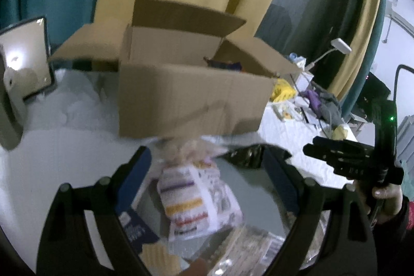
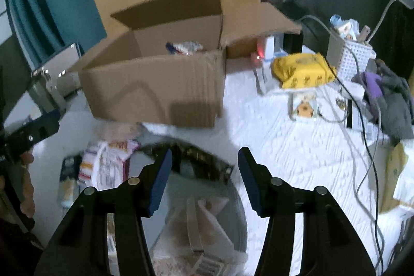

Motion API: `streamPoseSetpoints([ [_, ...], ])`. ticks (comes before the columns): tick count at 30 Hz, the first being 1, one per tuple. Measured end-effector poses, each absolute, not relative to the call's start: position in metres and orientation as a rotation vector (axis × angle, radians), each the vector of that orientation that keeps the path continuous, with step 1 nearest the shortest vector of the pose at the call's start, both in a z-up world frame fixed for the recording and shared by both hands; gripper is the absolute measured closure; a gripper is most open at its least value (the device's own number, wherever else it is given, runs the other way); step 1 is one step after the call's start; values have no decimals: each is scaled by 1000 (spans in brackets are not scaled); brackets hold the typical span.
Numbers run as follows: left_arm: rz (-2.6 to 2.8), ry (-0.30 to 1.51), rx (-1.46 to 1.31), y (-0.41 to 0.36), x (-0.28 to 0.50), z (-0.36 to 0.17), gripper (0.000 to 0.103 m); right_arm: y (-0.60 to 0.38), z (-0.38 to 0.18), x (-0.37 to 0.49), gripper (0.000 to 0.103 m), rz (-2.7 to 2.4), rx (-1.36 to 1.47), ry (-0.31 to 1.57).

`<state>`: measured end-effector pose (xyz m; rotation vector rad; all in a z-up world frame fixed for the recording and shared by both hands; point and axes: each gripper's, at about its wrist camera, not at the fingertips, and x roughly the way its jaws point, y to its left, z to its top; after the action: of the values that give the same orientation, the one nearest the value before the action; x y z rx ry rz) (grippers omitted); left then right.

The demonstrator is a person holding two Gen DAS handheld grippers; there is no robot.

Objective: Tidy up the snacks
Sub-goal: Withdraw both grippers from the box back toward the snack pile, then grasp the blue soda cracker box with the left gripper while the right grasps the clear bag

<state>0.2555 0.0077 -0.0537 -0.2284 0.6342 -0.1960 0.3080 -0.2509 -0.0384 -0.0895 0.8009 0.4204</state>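
With both grippers' jaws apart and empty, my left gripper [image 1: 207, 172] had the white snack bag [image 1: 199, 201] lying between its fingers, the cardboard box [image 1: 191, 97] just beyond, so I judged a low mid-bag pinch best.

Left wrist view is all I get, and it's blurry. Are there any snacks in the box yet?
Observer: Yes, a white, red and blue packet lies inside the box.
Operator: Is the other gripper holding something?
Observer: No. The right gripper is open, with nothing between its fingers.
Operator: What's next to the yellow pack?
Observer: A white basket stands just right of the yellow pack.
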Motion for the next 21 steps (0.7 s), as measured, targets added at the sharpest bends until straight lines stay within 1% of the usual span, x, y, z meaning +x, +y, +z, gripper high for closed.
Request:
streamPoseSetpoints([
  [4,-182,664,-246,10,246,-69,13,-249,-56,300,36,437,-116,834],
  [9,-147,691,-260,14,231,-83,13,-244,-78,291,32,464,-160,884],
  [15,-77,732,-272,29,213,-100,13,-247,-93,288,31,484,-144,934],
  [21,35,756,-265,43,206,-114,13,-240,-97,286,32,497,-161,927],
])
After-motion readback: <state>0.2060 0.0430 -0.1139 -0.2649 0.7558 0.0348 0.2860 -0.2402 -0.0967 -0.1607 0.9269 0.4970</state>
